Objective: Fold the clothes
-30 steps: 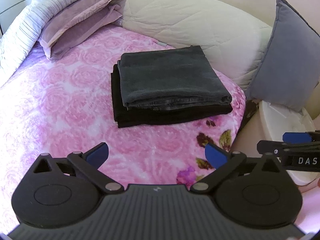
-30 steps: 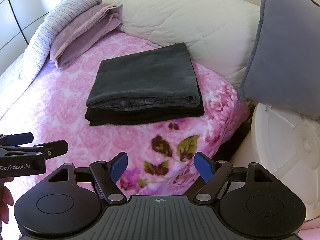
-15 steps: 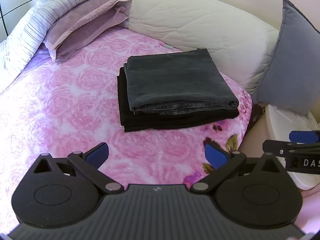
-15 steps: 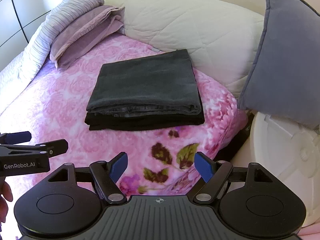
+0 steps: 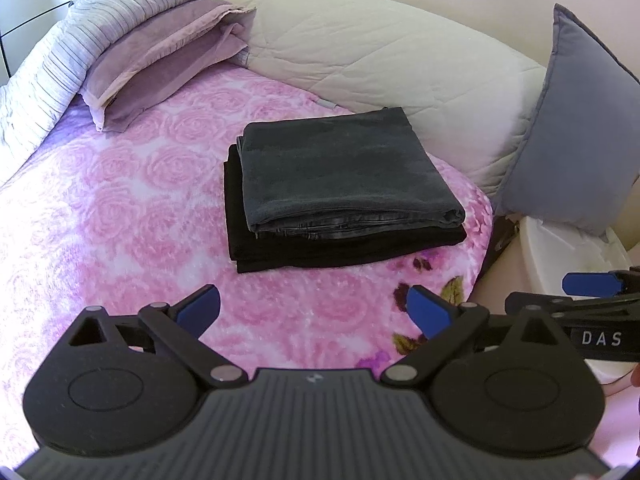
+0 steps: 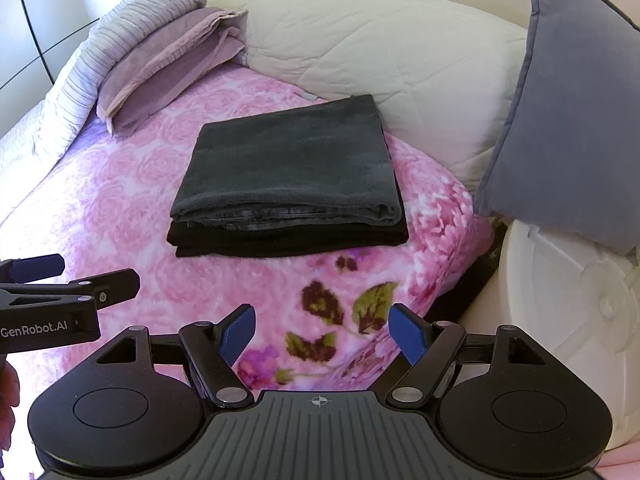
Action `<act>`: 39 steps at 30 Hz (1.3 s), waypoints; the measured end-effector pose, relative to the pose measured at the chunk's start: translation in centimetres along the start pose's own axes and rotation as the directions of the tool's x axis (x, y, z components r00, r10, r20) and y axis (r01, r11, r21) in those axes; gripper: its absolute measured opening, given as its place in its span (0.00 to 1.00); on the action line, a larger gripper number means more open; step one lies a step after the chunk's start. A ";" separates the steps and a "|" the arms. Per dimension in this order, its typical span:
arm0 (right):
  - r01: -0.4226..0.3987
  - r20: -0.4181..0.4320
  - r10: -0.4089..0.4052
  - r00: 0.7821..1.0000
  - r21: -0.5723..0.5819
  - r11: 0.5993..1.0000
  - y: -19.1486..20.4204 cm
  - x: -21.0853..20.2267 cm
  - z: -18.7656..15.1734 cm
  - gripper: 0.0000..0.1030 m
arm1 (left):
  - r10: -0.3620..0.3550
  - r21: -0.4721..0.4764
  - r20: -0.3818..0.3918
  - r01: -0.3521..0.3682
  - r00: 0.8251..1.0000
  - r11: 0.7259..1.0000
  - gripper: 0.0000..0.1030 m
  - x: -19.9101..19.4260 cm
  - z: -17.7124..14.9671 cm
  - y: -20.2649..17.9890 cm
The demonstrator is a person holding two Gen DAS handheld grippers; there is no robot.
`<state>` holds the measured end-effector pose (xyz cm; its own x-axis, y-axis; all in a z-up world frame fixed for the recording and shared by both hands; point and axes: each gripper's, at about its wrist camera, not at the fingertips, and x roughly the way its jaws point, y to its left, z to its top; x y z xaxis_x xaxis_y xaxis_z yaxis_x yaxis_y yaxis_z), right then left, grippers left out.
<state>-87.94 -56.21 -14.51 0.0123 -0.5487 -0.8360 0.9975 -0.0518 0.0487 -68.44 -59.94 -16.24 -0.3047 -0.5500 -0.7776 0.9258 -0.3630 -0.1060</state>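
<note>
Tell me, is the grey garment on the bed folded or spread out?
Folded: the grey garment is a neat rectangle, layered edges showing, atop a black garment.

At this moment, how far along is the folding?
Done: a grey garment lies folded square on a folded black garment on the pink blanket. In hand: nothing; the left gripper and right gripper are open and empty. No unfolded clothes are in view.

This is a bedroom in a home. A bed with a pink rose blanket [image 5: 120, 208] fills the room. At the far end of the blanket lie soft purple pillows [image 5: 160, 52]. Along its back edge sits a big cream quilted cushion [image 6: 380, 48], and beside that stands a grey pillow [image 6: 568, 120].
</note>
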 end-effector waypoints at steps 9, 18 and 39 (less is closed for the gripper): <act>-0.004 0.000 0.004 1.000 -0.019 1.000 0.5 -0.1 -0.1 0.75 | 0.016 0.012 -0.001 -0.016 1.000 1.000 0.96 -0.1 -0.3 0.2; -0.013 -0.015 0.013 1.000 -0.016 1.000 1.5 -1.2 -1.0 0.75 | 0.036 0.018 -0.017 -0.035 0.999 0.999 0.98 -1.9 -1.4 0.8; -0.075 -0.029 0.073 0.997 -0.090 0.993 -1.6 0.5 1.1 0.74 | 0.086 -0.085 -0.036 -0.089 0.996 0.992 0.98 -0.2 0.1 -2.3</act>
<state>-89.63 -57.26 -14.39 0.0867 -0.5262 -0.8459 0.9960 0.0645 0.0619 -70.50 -59.10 -15.76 -0.2156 -0.5513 -0.8059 0.9648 -0.2474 -0.0889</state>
